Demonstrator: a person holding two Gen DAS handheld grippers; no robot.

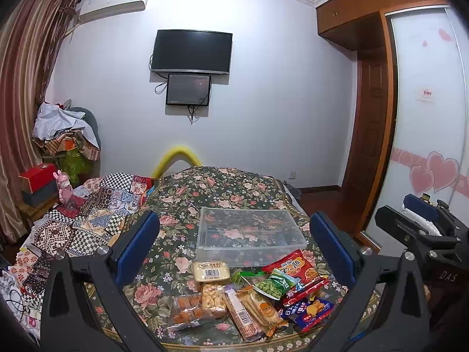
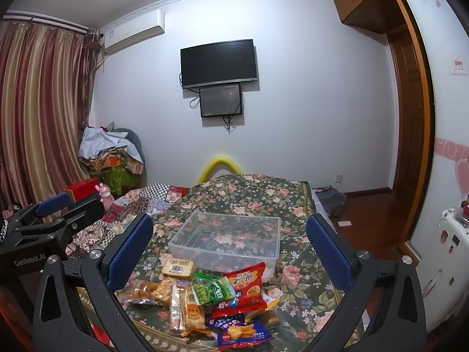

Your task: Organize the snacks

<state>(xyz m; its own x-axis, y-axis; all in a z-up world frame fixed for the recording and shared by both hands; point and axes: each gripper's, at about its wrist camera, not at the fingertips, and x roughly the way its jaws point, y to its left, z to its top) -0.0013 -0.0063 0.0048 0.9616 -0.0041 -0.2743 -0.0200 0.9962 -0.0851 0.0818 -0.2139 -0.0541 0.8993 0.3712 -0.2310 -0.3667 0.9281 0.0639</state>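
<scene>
A pile of snack packets (image 1: 252,296) (image 2: 205,299) lies on the floral cloth: a red crisp bag (image 1: 293,267) (image 2: 246,284), a green pea bag (image 1: 274,283) (image 2: 215,289), a blue bag (image 1: 309,312) (image 2: 240,333), a yellow barcode pack (image 1: 211,271) (image 2: 178,268) and biscuit packs. Behind the pile stands an empty clear plastic box (image 1: 249,231) (image 2: 228,240). My left gripper (image 1: 234,243) hangs open above the pile, holding nothing. My right gripper (image 2: 228,249) is open too and empty; it also shows at the right edge of the left wrist view (image 1: 425,223).
The floral-covered table (image 1: 181,205) (image 2: 302,267) drops off at its right edge to a wooden floor (image 2: 360,223). A patchwork-covered bed (image 1: 88,214) lies left. A wardrobe with sliding door (image 1: 425,117) stands right, a white appliance (image 2: 451,252) beside it. A wall television (image 1: 192,51) hangs ahead.
</scene>
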